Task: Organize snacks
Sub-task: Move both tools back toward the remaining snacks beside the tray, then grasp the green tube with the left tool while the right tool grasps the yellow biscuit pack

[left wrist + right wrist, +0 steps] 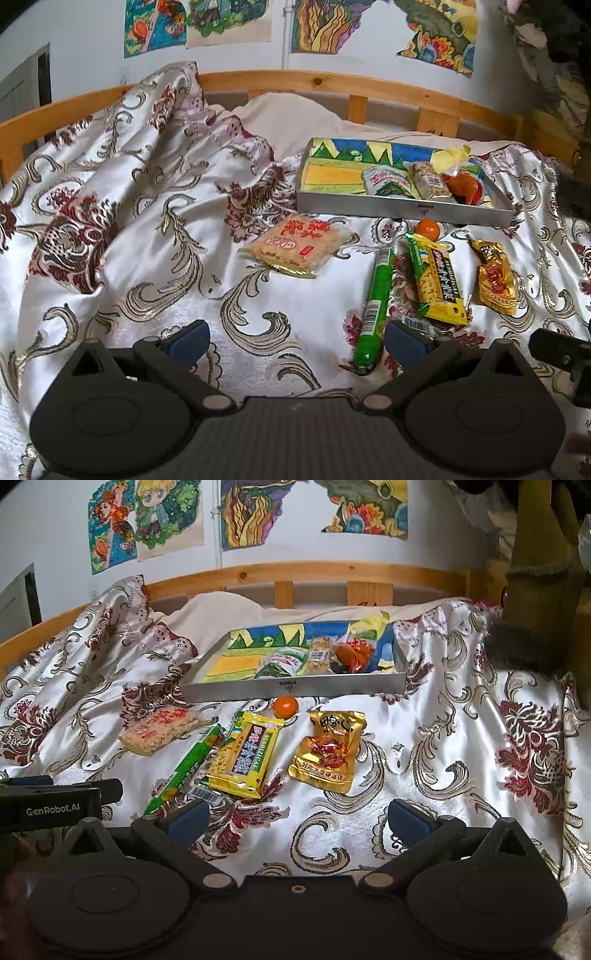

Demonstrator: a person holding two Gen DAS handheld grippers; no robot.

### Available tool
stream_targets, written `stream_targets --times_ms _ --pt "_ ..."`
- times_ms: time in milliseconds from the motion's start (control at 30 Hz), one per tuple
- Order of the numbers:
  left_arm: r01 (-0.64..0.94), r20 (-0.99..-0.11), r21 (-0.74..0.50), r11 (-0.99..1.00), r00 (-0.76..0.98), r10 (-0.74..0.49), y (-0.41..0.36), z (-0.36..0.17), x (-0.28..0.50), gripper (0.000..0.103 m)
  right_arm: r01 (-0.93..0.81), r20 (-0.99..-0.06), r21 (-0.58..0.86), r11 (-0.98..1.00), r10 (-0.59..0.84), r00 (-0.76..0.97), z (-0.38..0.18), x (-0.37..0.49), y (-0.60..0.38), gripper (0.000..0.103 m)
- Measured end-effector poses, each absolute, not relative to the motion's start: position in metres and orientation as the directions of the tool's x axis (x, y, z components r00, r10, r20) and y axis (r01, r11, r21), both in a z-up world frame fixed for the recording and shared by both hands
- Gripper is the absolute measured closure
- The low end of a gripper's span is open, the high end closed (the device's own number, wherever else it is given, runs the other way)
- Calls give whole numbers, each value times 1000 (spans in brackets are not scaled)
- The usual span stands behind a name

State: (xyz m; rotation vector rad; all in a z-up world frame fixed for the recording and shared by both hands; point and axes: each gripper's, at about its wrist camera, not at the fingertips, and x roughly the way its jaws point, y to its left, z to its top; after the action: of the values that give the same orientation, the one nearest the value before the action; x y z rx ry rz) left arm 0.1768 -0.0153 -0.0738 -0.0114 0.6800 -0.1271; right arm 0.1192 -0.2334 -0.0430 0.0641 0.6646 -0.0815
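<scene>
Both grippers hang low over a bed covered with a shiny white blanket (155,258) that has dark red flowers and gold swirls. The left gripper (297,341) points forward and level, its two blue-tipped fingers spread wide apart with nothing between them. The right gripper (297,821) sits the same way, wide open and holding nothing. The two tools are side by side, and the left one's black body shows at the left edge of the right camera's view. Far from the grippers lies a flat grey tray (402,212) with a colourful picture inside; a few wrapped snacks sit at its right end. On the blanket, near the tray, lie the loose snacks: a pale cracker pack (295,245) on the left, then a long green stick pack (375,306), a yellow bar (436,280) just beside it, and a gold pouch (495,277) on the right. A small orange (427,229) rests close to the tray's near wall. A wooden bed rail (332,83) and bright drawings on the wall are at the back.
</scene>
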Motion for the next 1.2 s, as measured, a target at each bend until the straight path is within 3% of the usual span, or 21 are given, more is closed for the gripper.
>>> stream_targets --times_ms 333,767,933,1200 --pt "153 -670 -43 987 729 -142 -27 -88 198 1 69 -616 25 997 -39 787 -34 135 -240 1" --pt "226 -667 -72 971 713 -215 -33 -101 216 1 -189 -633 102 977 211 745 -31 220 -250 1" --pt "219 -654 -105 970 720 -233 -31 -100 223 1 -206 -632 234 950 310 711 -45 244 -256 10" --pt "209 -649 -85 974 731 -213 -35 -105 229 1 -179 -666 262 948 312 677 -64 261 -249 17"
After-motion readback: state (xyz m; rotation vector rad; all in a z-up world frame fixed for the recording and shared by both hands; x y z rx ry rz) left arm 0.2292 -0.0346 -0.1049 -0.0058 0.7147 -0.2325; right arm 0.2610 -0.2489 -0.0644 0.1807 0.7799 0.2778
